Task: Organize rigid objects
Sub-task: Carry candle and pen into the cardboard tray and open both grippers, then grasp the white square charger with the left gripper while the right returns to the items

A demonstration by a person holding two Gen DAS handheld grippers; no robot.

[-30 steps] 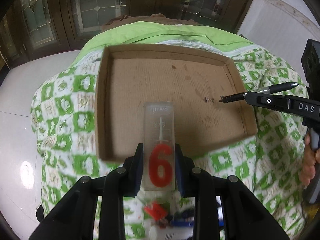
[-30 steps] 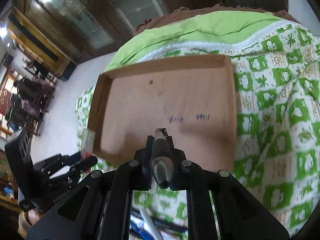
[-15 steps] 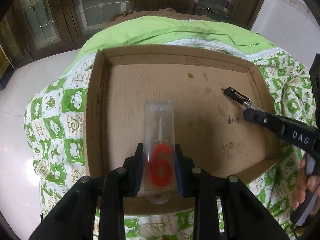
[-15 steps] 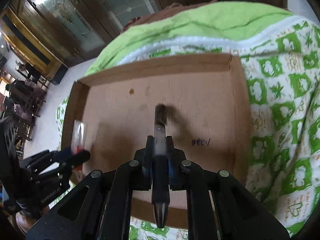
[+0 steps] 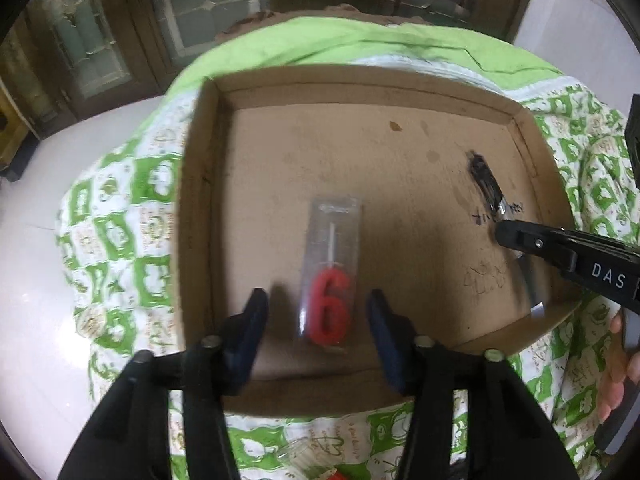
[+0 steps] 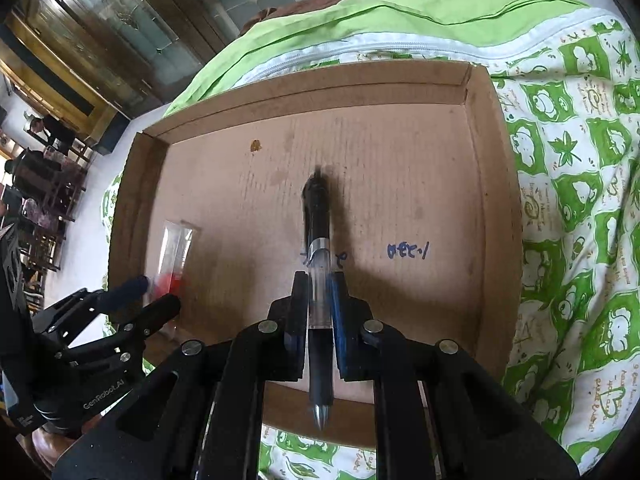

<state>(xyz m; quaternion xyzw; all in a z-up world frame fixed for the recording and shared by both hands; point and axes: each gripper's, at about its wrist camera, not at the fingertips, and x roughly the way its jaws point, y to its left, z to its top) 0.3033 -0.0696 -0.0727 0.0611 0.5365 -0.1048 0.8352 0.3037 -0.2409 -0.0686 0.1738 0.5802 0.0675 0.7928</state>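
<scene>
Release is what we read in the left wrist view: half a second back the left gripper was clamped on the candle pack, and now its jaws are opening, both blue pads standing clear of the clear plastic on either side. The pack, with its red figure six, lies flat on the floor of the cardboard tray, towards the near left part, still between the fingers but touched by neither. We take that as the first item delivered; what remains for this hand, in our judgement, is to lift straight away without nudging the pack.

On the other side we see less change in grip and more in place. The right gripper is closed on the pen, its pads pressing the clear barrel, and against the frame from a second ago the pen has come lower and deeper over the tray. Its dark capped end now points down at the tray floor, close to the blue scribbles, while the metal tip sticks back towards the camera. Whether the far end already rests on the cardboard we cannot tell; its shadow sits very close.

So we judge the task partly done: one object is in the tray, and the pen is held over it, well apart from the candle pack and not yet let go. The green patterned cloth under the tray looks soft, so the tray may shift if pressed.
</scene>
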